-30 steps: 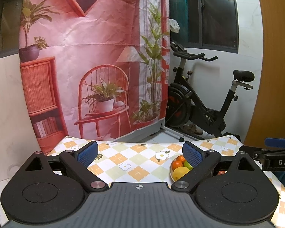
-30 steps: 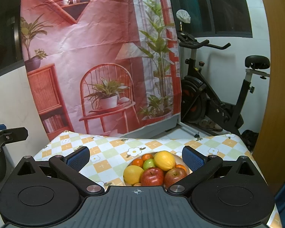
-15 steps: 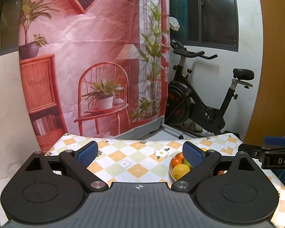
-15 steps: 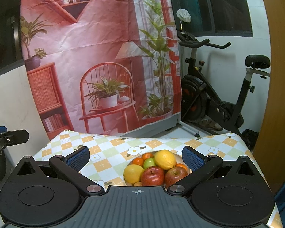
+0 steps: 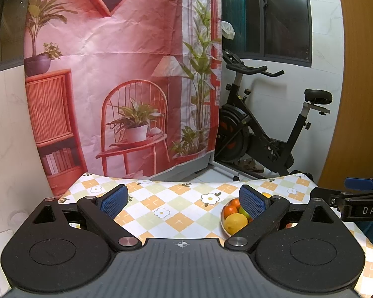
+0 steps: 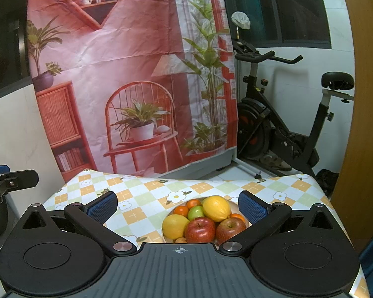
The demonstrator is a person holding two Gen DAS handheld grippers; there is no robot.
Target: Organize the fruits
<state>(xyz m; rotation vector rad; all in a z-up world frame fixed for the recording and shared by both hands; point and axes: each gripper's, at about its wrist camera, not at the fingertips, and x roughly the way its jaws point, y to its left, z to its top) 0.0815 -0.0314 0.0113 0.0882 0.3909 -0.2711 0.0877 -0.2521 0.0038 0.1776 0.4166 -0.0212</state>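
Printed backdrop [image 6: 126, 74] of a red room with chair and potted plants, hung across the far side from 10 to 12 o'clock. Black exercise bike [image 6: 283, 129] on the floor at 2 o'clock, beyond the table's far edge. Table under a checkered flower-print cloth [image 6: 146, 191], spread wide below both cameras.

Right gripper [image 6: 177, 207] held above the cloth, blue-padded fingers [image 6: 252, 209] spread wide, nothing between them. White bowl [image 6: 236, 204] of fruit straight ahead at 12 o'clock in the right wrist view, sitting inside the gap between the fingers, with its right rim hidden behind the right finger. Piled in it: two red apples [image 6: 201, 229] at the near side, touching each other; a yellow lemon [image 6: 216, 208] on top toward the back; a second yellow fruit [image 6: 174, 226] at the bowl's 9 o'clock; a green fruit [image 6: 196, 212] in the middle; small oranges [image 6: 193, 203] at the far rim.

Left gripper [image 5: 184, 202] likewise spread wide and empty, above bare cloth. Same bowl [image 5: 223, 226] at 2 o'clock in the left wrist view, partly hidden behind the right-hand finger, only a yellow fruit, an orange and a sliver of green showing. Other gripper's black finger visible at 3 o'clock, well to the right.
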